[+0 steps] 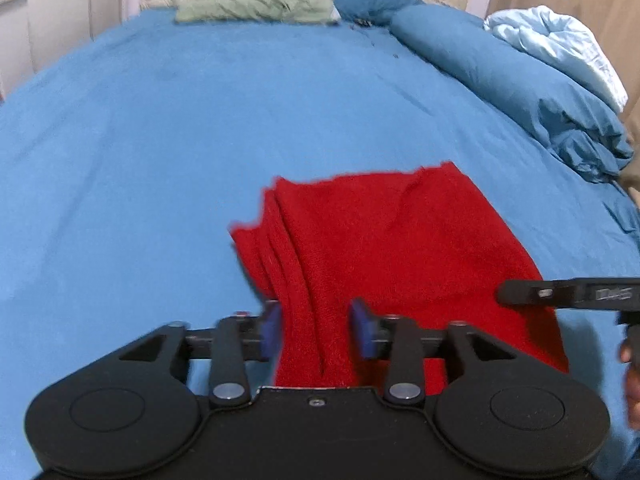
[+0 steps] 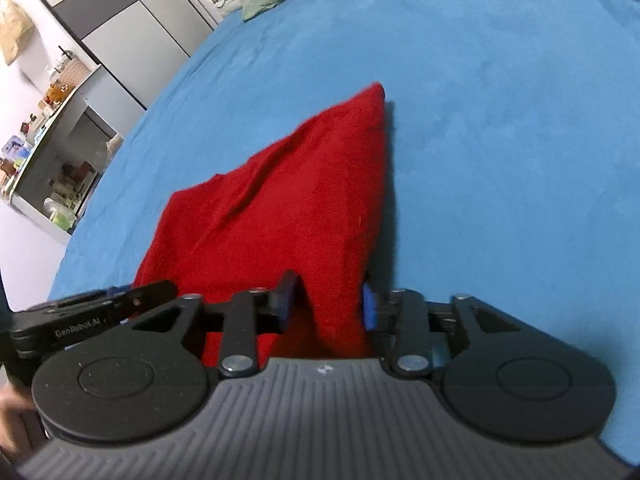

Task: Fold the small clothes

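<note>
Where red cloth (image 1: 380, 248) lies folded, bare blue sheet (image 1: 160, 140) all round.

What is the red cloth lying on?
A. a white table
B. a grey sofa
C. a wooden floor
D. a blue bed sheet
D: the red cloth lies folded on the blue bed sheet, which surrounds it in both wrist views, with pillows at the far end.
</note>
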`<state>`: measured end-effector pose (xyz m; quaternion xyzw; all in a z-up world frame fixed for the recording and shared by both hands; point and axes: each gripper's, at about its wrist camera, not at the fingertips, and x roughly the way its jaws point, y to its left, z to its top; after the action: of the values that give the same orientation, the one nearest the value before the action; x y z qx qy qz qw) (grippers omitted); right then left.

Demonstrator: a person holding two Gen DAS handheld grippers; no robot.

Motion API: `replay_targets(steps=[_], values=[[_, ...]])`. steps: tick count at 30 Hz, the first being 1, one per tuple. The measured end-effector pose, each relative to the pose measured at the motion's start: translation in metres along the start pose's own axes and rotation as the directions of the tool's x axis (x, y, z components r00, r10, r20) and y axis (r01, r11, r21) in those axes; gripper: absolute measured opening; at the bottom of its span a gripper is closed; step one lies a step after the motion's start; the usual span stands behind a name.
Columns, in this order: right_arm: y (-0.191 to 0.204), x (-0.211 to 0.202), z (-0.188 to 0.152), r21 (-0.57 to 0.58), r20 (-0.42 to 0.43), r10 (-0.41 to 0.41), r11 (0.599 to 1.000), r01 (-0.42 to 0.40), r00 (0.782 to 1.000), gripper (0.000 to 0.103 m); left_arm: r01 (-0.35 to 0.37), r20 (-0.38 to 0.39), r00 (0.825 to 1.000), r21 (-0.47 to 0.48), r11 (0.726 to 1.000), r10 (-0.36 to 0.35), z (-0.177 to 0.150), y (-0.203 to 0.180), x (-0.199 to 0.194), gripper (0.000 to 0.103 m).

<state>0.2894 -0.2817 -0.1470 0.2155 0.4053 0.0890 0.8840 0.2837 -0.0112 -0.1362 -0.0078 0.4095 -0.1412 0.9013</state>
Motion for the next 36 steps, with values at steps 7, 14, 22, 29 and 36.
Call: replay_targets(steps=[7,14,22,29,36], values=[[-0.016,-0.011,-0.008,-0.088,0.021,-0.096,0.991,0.097,0.995,0.073,-0.064,-0.017,0.998,-0.071,0.995,0.063,-0.021,0.027,0.006,0.074],[-0.022,0.001,-0.021,-0.144,0.053,-0.122,0.981,0.129,0.991,0.077,-0.082,-0.034,0.996,-0.099,0.992,0.079,-0.025,0.032,0.016,0.081],[0.023,-0.093,-0.015,-0.245,0.187,-0.074,0.962,0.12,0.979,0.085,-0.132,0.115,0.984,-0.062,0.989,0.138,0.0,0.009,-0.088,0.077],[0.1,-0.201,-0.04,-0.277,0.307,-0.145,0.932,0.234,0.941,0.103,-0.216,0.26,0.942,-0.015,0.976,0.212,-0.004,-0.037,-0.219,0.103],[0.153,-0.257,-0.088,-0.283,0.295,-0.228,0.907,0.313,0.928,0.103,-0.221,0.229,0.945,-0.085,0.972,0.235,-0.046,-0.046,-0.284,0.103]])
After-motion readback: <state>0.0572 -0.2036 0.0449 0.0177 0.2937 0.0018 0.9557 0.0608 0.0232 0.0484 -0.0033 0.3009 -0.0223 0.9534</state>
